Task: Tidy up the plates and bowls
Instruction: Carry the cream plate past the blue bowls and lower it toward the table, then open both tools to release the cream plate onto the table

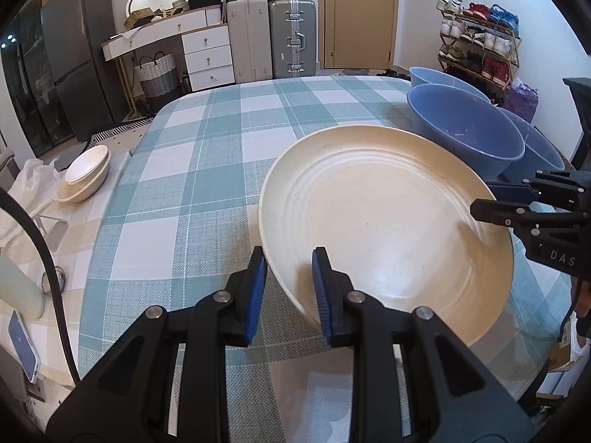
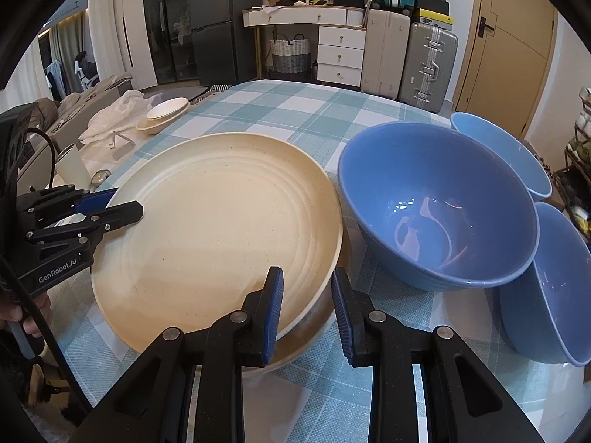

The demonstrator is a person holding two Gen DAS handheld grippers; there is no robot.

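Observation:
A large cream plate [image 1: 388, 221] with ridged rings is held from two sides low over the checked tablecloth [image 1: 207, 155]. My left gripper [image 1: 290, 288] is shut on its near left rim, one blue pad inside the plate and one outside. My right gripper [image 2: 306, 310] is shut on the opposite rim of the plate [image 2: 221, 229] in the same way. Each gripper shows in the other's view: the right gripper [image 1: 491, 203] and the left gripper [image 2: 122, 206]. Whether the plate touches the cloth I cannot tell.
Three blue bowls stand close to the right of the plate: a big blue bowl [image 2: 436, 206], a farther blue bowl [image 2: 498, 151] and a tilted blue bowl [image 2: 546, 280]. Stacked cream bowls [image 1: 86, 173] rest on a side surface at the left, beside a phone [image 1: 22, 347].

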